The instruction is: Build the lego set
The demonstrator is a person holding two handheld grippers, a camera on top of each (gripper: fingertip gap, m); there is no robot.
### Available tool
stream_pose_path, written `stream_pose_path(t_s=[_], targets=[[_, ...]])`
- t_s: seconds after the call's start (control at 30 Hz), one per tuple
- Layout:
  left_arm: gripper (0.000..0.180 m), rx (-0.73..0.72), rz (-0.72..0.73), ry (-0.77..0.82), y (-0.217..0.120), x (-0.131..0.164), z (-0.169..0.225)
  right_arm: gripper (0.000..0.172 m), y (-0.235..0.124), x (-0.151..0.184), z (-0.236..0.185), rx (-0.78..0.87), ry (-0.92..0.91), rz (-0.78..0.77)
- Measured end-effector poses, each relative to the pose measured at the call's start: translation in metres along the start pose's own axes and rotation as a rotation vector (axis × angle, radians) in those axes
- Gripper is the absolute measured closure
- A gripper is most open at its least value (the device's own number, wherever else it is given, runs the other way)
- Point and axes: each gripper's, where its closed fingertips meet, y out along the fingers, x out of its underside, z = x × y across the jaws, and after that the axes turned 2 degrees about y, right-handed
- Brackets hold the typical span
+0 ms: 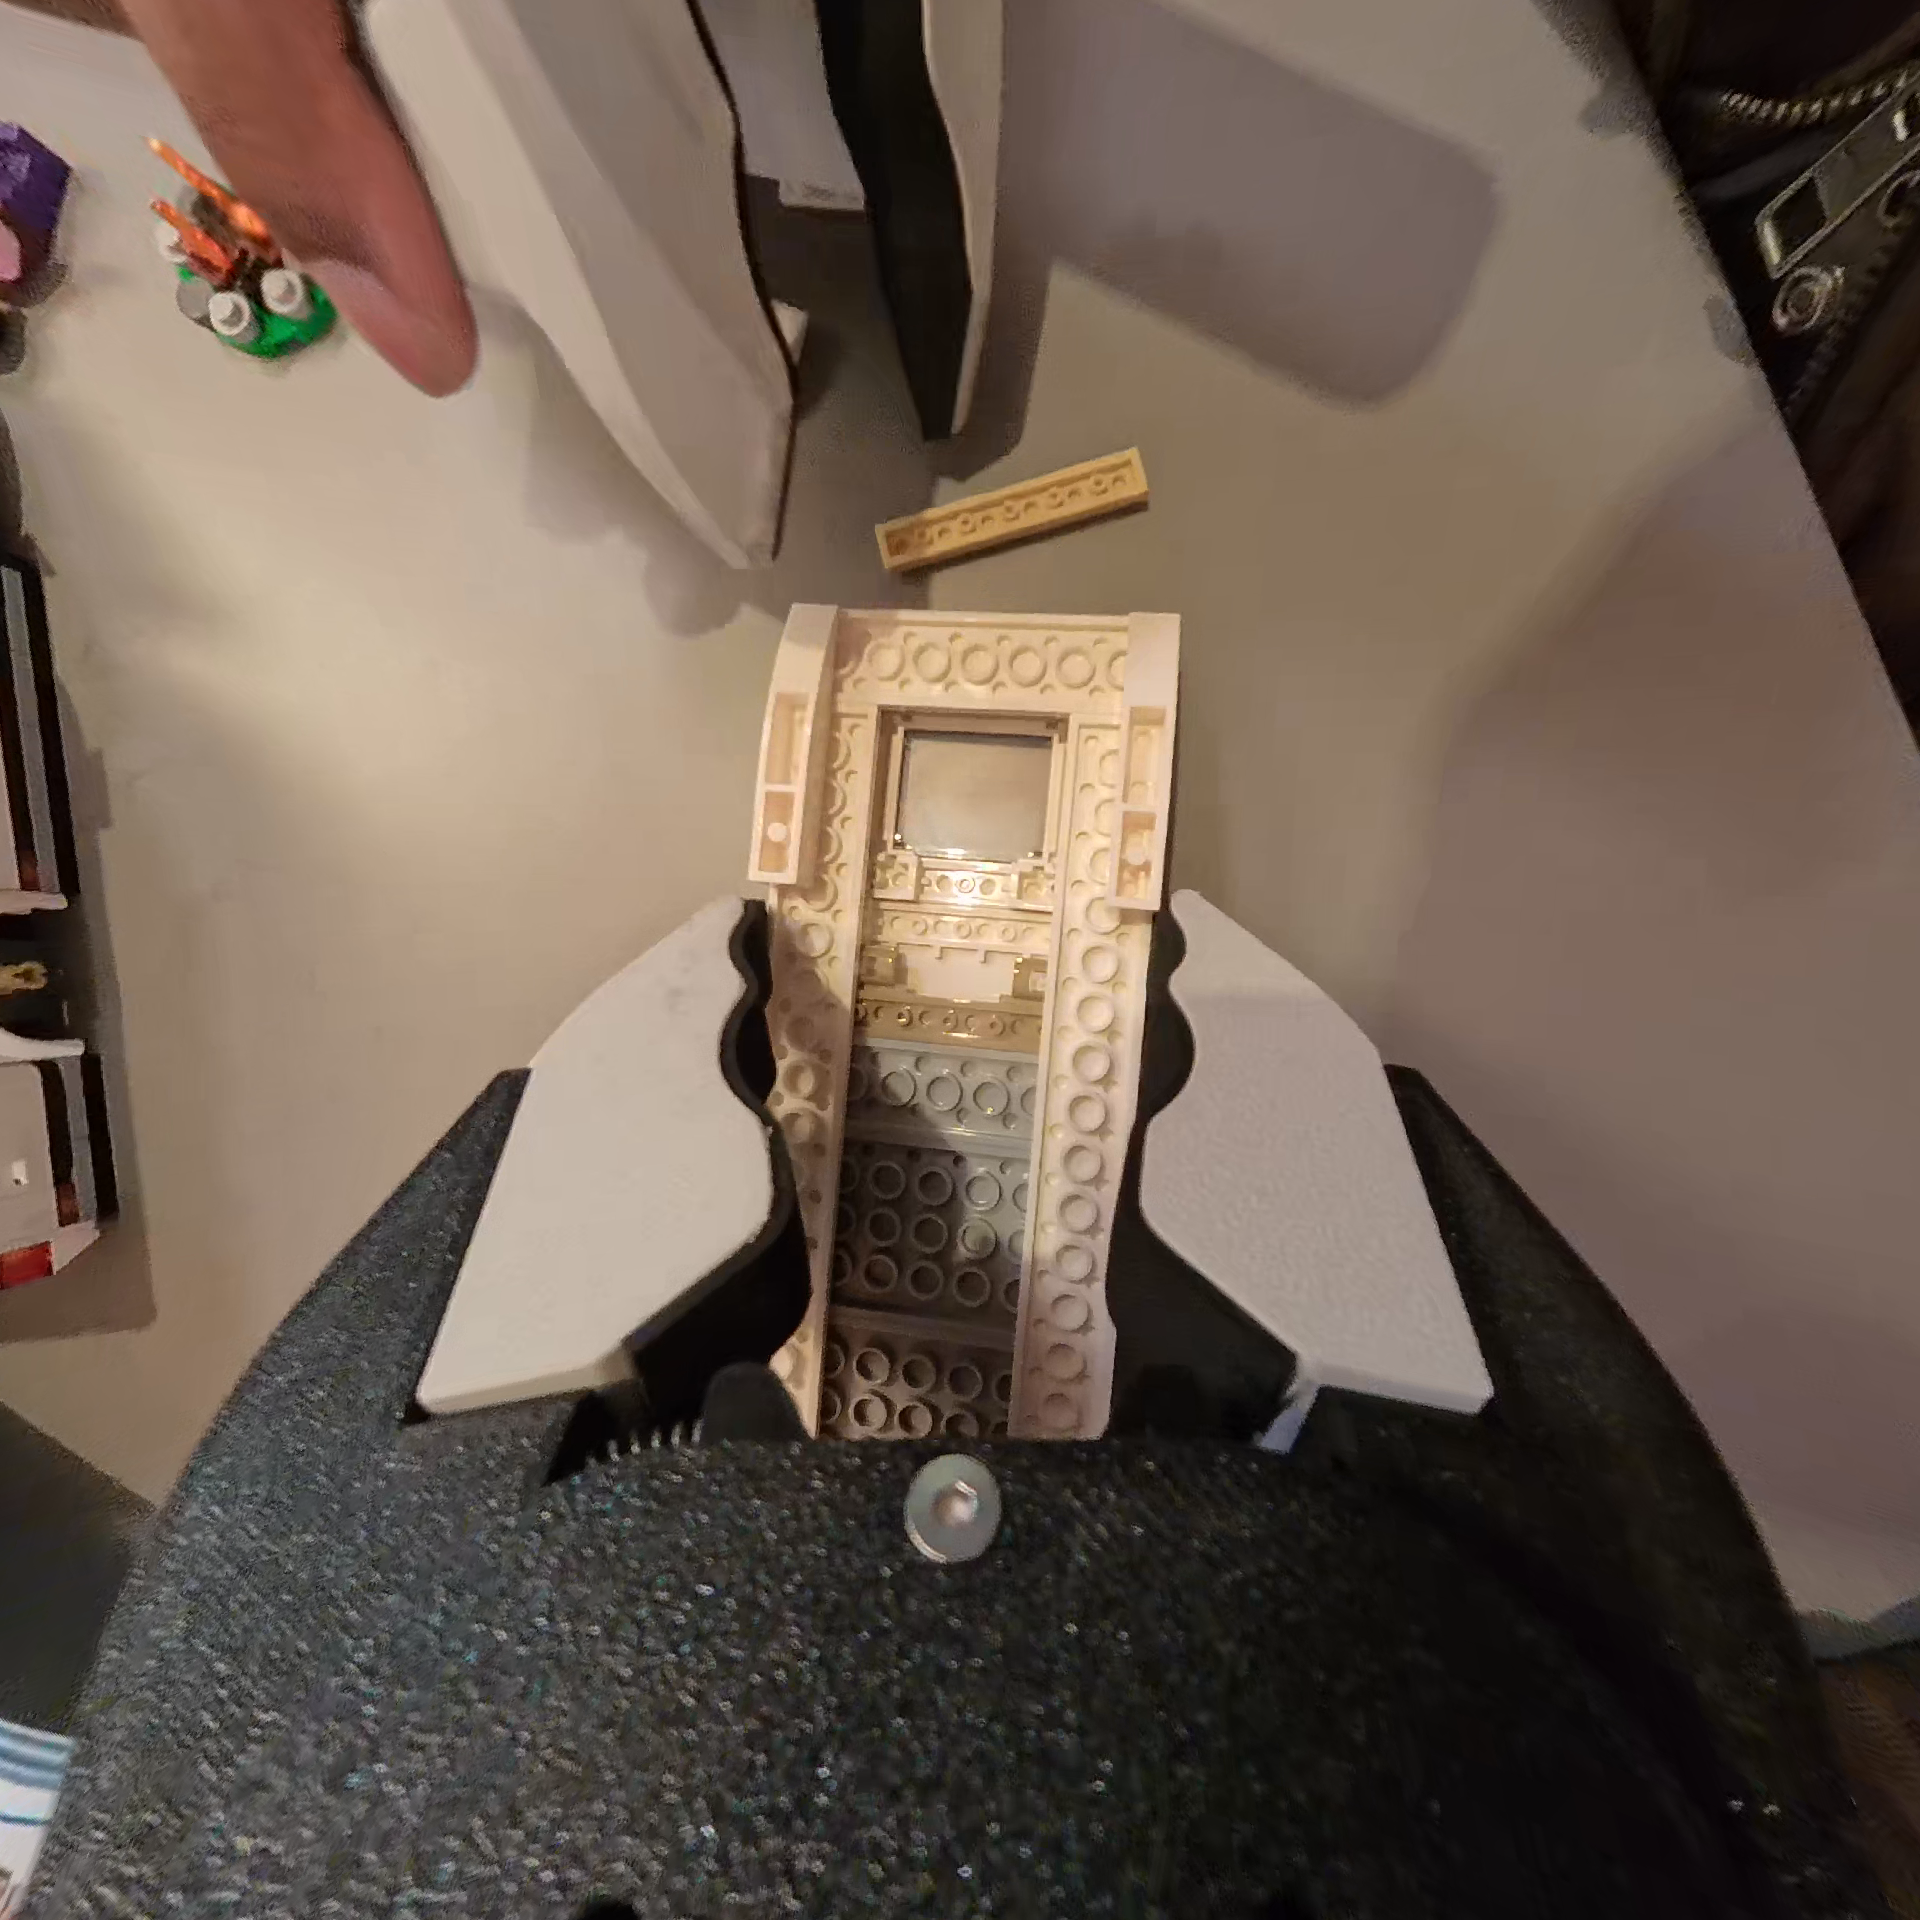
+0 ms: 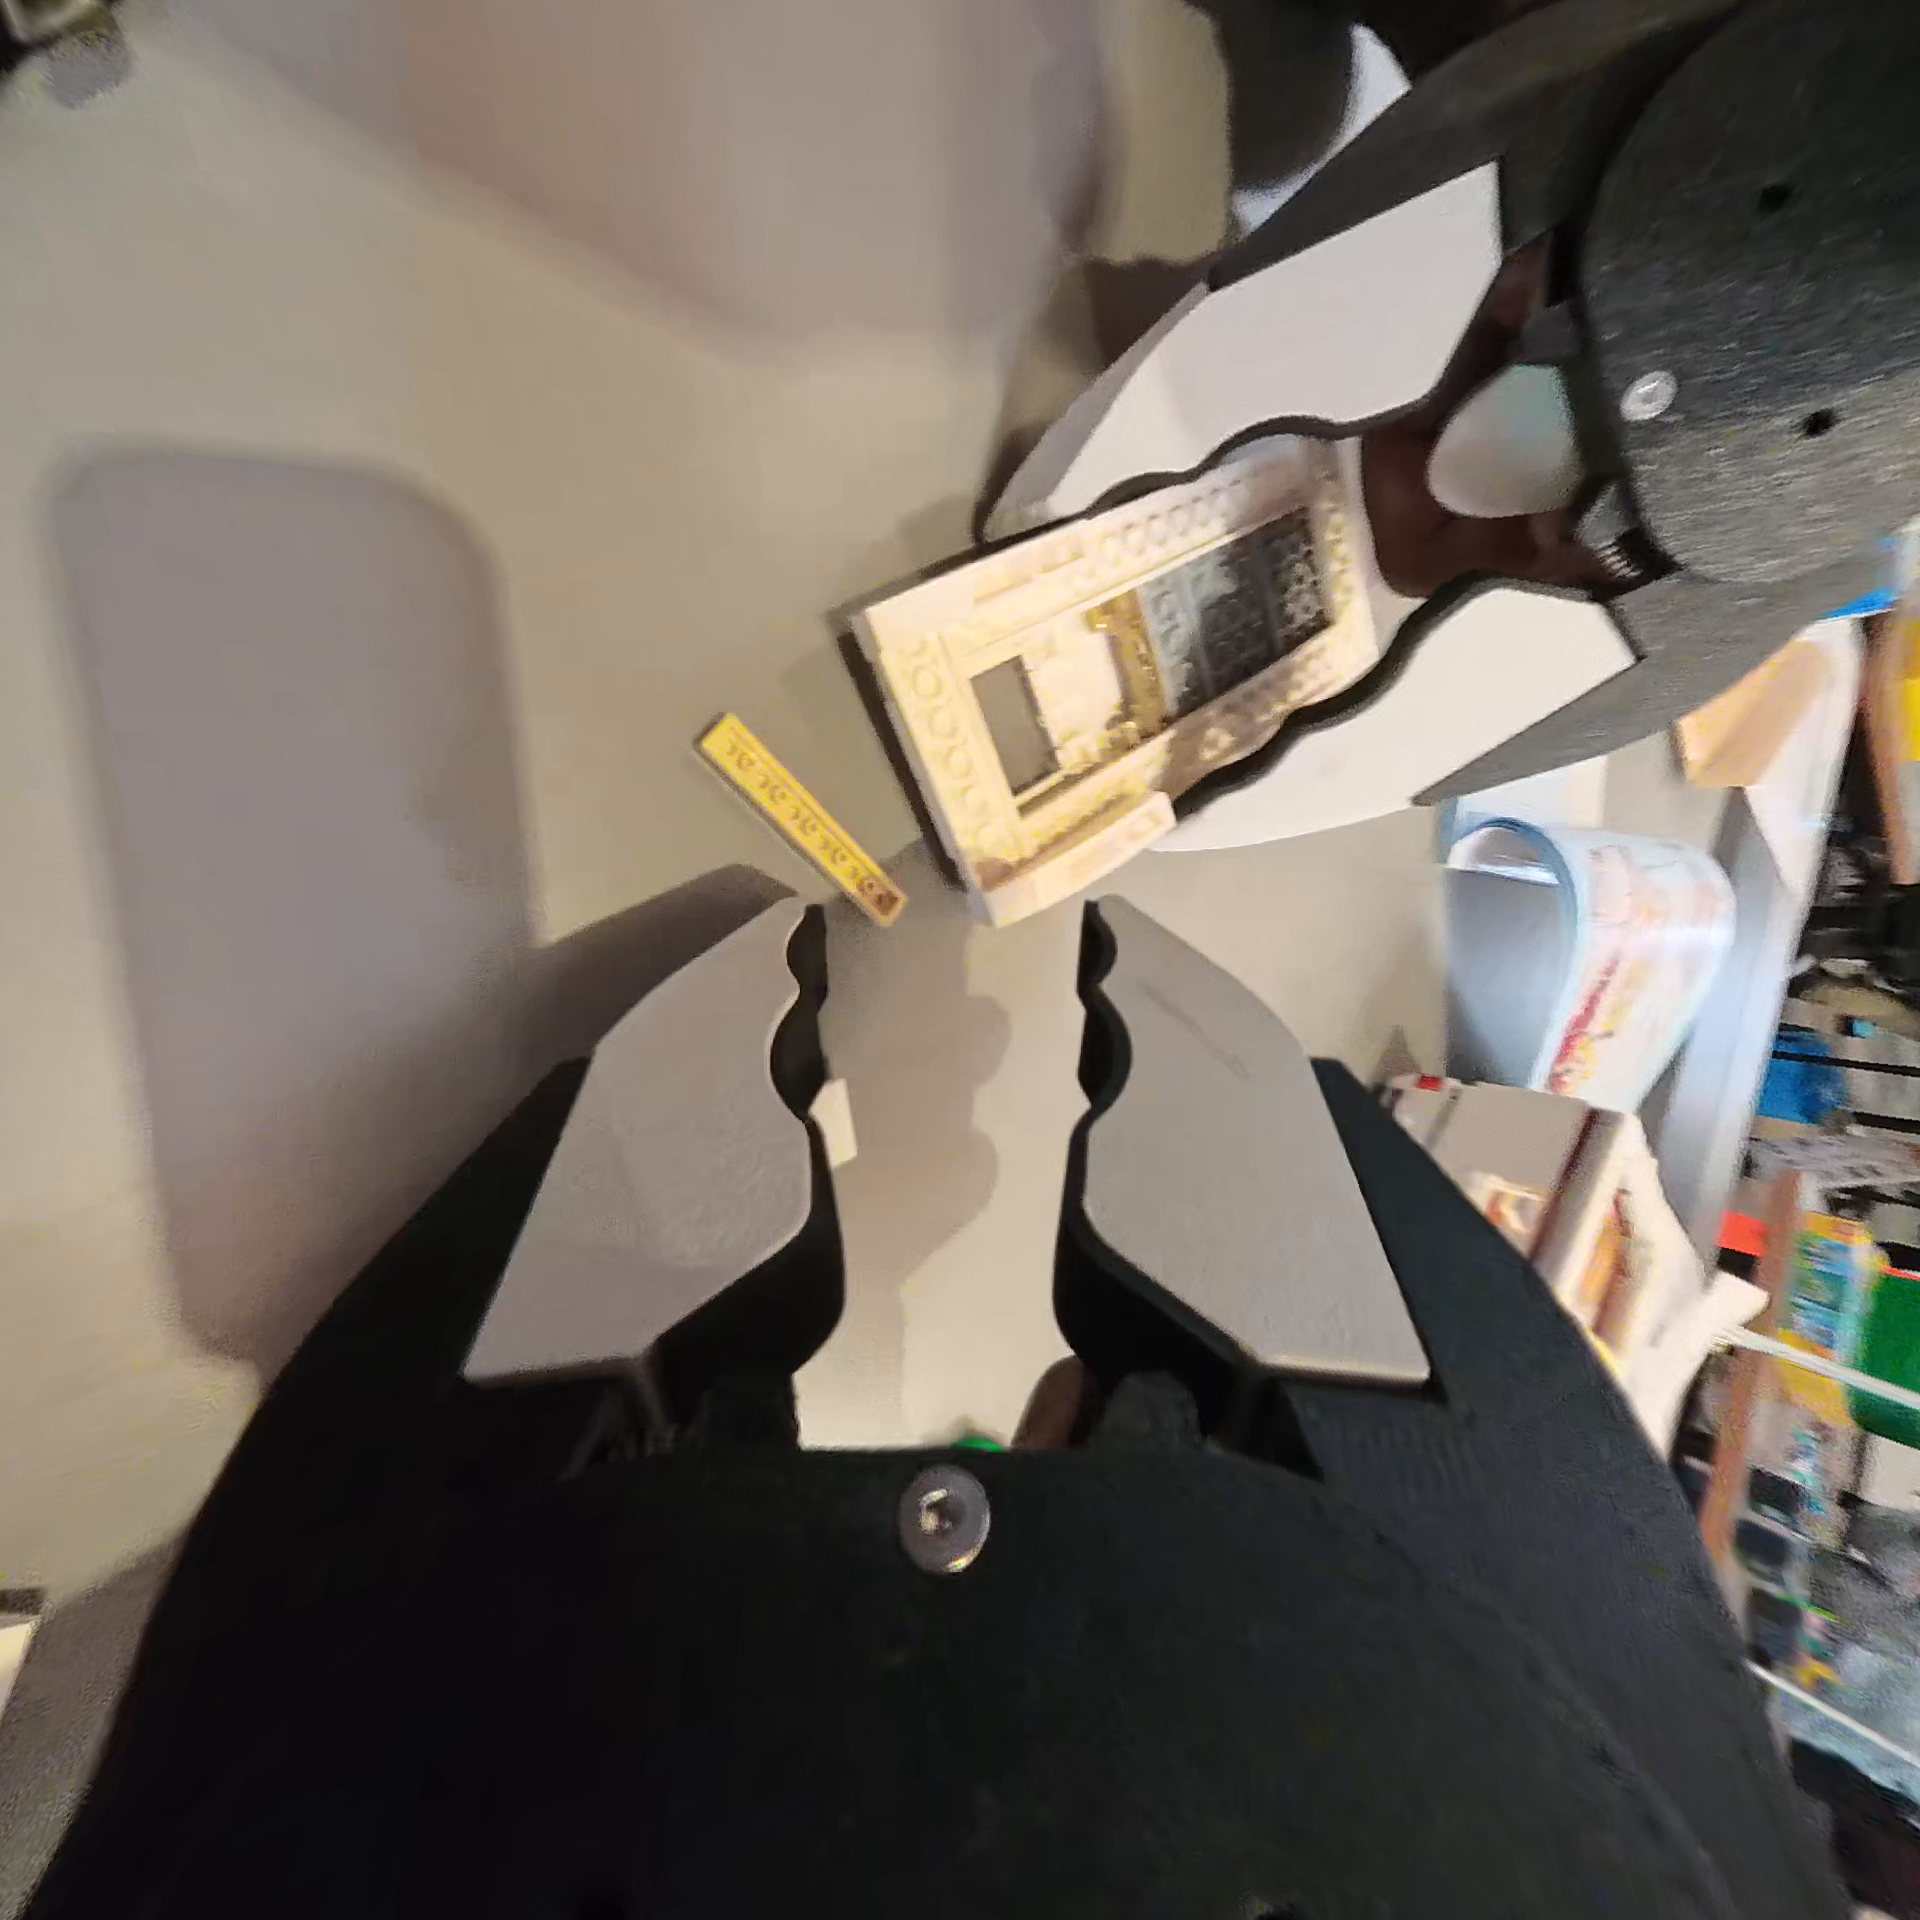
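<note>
The cream brick assembly (image 1: 961, 935) — a long, narrow panel of toy bricks turned underside-up, its round sockets showing, with grey plates at the near end and a small window opening towards the far end — sat lengthwise between the fingers of the left gripper (image 1: 961, 914). Its long axis ran straight along the gripper, the window end pointing away from the camera and projecting well beyond the fingertips. Both black pads pressed against its long cream edges, so the jaws stood fairly wide, clamped across the panel's width. In the right wrist view the same panel (image 2: 1081, 707) lay tilted, its free end angled down towards the pale table (image 2: 312, 935).

Just beyond that free end lay a tan strip plate (image 1: 1013, 509) flat on the table, set roughly crosswise to the panel and apart from it.

The right gripper (image 2: 951, 914) hovered close to both — its jaws partly open with nothing between them, the left fingertip just beside the strip's near end (image 2: 800, 816).

Farther off stood a small green brick base (image 1: 255, 301) with orange pieces, and a person's hand (image 1: 332, 208) above it.
</note>
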Motion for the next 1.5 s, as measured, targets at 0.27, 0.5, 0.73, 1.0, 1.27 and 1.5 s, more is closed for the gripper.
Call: stream_pose_path(t_s=[0.27,0.5,0.73,1.0,1.27,1.5], targets=[[0.11,-0.031,-0.003,-0.017,-0.006,0.006,-0.002,0.128,0.009,0.002,-0.007,-0.123,0.109,-0.011],[0.11,-0.124,-0.005,-0.051,-0.011,0.011,-0.011,0.125,-0.002,0.008,-0.005,-0.096,0.367,-0.112],[0.11,-0.133,-0.002,-0.09,-0.006,0.008,-0.01,0.114,-0.003,-0.002,-0.024,-0.065,0.684,-0.121],[0.11,-0.139,0.018,-0.13,-0.003,-0.001,-0.011,0.1,-0.002,0.003,-0.002,0.011,0.784,-0.061],[0.11,-0.17,0.018,-0.132,0.0,-0.005,-0.015,0.081,0.012,-0.002,0.016,0.024,0.851,-0.039],[0.11,-0.213,0.021,-0.11,-0.001,-0.007,-0.02,0.095,0.025,0.009,0.016,0.062,0.849,-0.131]])
